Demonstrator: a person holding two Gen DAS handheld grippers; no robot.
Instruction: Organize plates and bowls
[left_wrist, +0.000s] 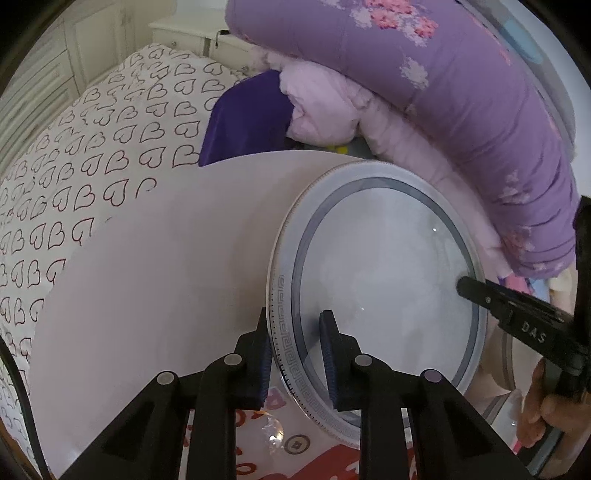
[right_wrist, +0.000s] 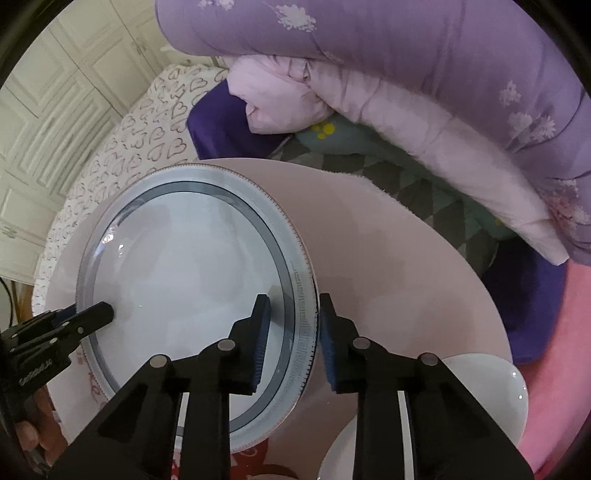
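Two black handheld grippers met over one large plate (left_wrist: 384, 280), each straddling an opposite edge. The plate was white with a grey ring and a key-pattern border, and it sat above a pale pink mat (left_wrist: 155, 280) spread on a bed. It looked tilted and perhaps lifted, though I could not be sure it was clear of the mat.

The left gripper (left_wrist: 295, 354) had its jaws on either side of the plate's near rim, one blue-padded finger over the top face and one outside the edge. A slim gap showed at the pads, so the jaws looked close about the rim, not yet firmly pinching. The right gripper (right_wrist: 291, 332) stood the same way on the opposite rim, jaws astride the border with a sliver of space visible. Whether either pad truly pressed the plate, I could not tell.

A white bowl (right_wrist: 480, 398) sat low in the right view, just beside the right gripper. Behind the mat lay a heart-printed sheet (left_wrist: 92, 155), a rolled purple quilt (left_wrist: 461, 92) and a pink blanket (right_wrist: 424, 122).

To do this step well, in my judgement, both grippers would need to close evenly on the rim before any move, since glazed china is slick and heavy. Keeping the plate level and both hands moving together should stop it sliding out. The bowl close by could be knocked if the right side swung low.
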